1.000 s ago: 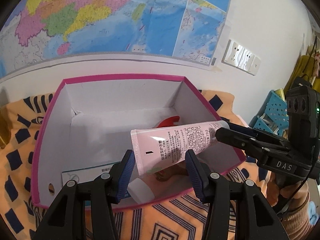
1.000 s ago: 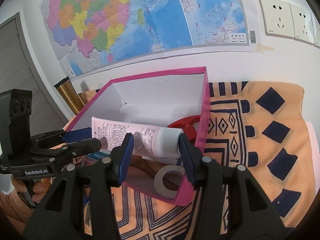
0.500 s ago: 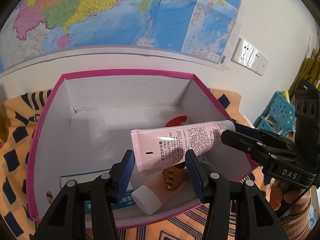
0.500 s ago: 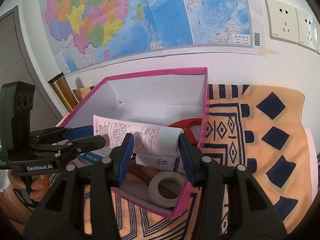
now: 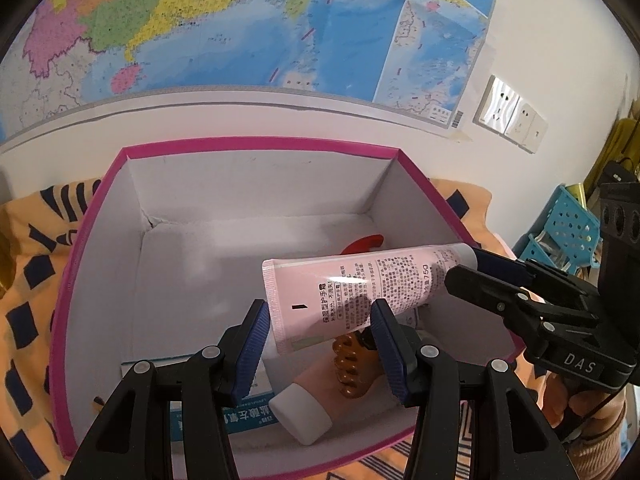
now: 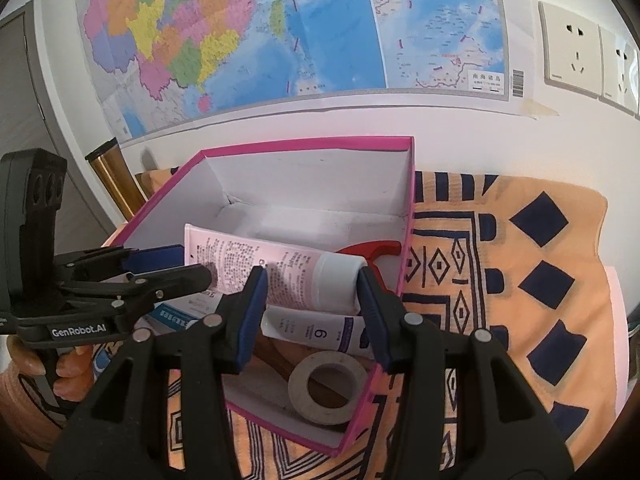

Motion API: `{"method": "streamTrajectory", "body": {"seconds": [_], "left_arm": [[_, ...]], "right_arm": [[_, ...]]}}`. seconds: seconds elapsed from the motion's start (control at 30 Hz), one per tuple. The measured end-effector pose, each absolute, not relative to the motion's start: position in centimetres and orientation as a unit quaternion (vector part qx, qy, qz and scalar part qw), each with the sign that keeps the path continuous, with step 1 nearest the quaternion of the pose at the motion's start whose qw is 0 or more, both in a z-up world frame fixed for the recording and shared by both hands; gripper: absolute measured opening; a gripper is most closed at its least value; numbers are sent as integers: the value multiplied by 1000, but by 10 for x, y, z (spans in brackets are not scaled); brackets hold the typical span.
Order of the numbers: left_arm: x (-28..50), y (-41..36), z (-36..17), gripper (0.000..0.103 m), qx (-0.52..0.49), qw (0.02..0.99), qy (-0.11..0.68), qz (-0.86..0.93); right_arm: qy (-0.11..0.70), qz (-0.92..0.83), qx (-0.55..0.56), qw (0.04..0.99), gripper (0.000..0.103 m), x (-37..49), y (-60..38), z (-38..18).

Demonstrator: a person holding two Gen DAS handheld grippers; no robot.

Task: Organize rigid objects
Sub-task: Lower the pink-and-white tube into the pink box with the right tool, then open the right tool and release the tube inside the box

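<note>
A pink hand-cream tube (image 5: 360,288) hangs level over the open pink-rimmed box (image 5: 256,146), held at both ends. My left gripper (image 5: 320,320) is shut on its flat crimped end. My right gripper (image 6: 312,284) is shut on the white cap end of the tube (image 6: 280,272). In the left wrist view the right gripper (image 5: 472,268) comes in from the right. In the right wrist view the left gripper (image 6: 192,264) comes in from the left, over the box (image 6: 308,144). A person's hand holds each gripper's handle.
In the box lie a white-capped tube (image 5: 308,404), a brown toothed clip (image 5: 352,364), a blue-and-white carton (image 5: 224,416), a red handle (image 6: 368,250), a purple-labelled tube (image 6: 320,330) and a tape roll (image 6: 328,380). Orange patterned cloth (image 6: 520,280) covers the table. A gold cylinder (image 6: 114,176) stands at the left, blue baskets (image 5: 568,228) at the right.
Both views now look a little further into the box, so more of its contents shows. The tube stays held at both ends, over the box.
</note>
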State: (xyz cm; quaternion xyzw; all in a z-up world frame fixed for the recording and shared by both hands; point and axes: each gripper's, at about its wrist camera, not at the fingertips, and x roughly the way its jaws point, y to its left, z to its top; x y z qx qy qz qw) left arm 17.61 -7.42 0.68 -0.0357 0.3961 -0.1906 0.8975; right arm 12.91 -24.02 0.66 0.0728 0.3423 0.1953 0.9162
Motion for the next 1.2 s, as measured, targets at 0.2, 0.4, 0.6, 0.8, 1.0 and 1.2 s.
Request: {"method": "streamTrajectory", "body": {"seconds": [0.2, 0.4, 0.6, 0.8, 1.0, 1.2], "left_arm": [[181, -74, 3, 52, -38, 895, 403, -187], [182, -74, 3, 52, -38, 895, 405, -184], [187, -75, 2, 52, -38, 895, 407, -178], [194, -77, 0, 52, -32, 894, 412, -174], [199, -77, -2, 52, -35, 891, 420, -169], [204, -76, -4, 52, -41, 888, 427, -166]], "right_arm": [[345, 192, 66, 916, 49, 130, -237, 6], [346, 189, 63, 917, 49, 132, -236, 5], [347, 187, 61, 917, 49, 136, -236, 4], [347, 186, 58, 917, 50, 141, -234, 4], [350, 185, 57, 917, 50, 144, -234, 3], [352, 182, 47, 917, 50, 149, -230, 4]]}}
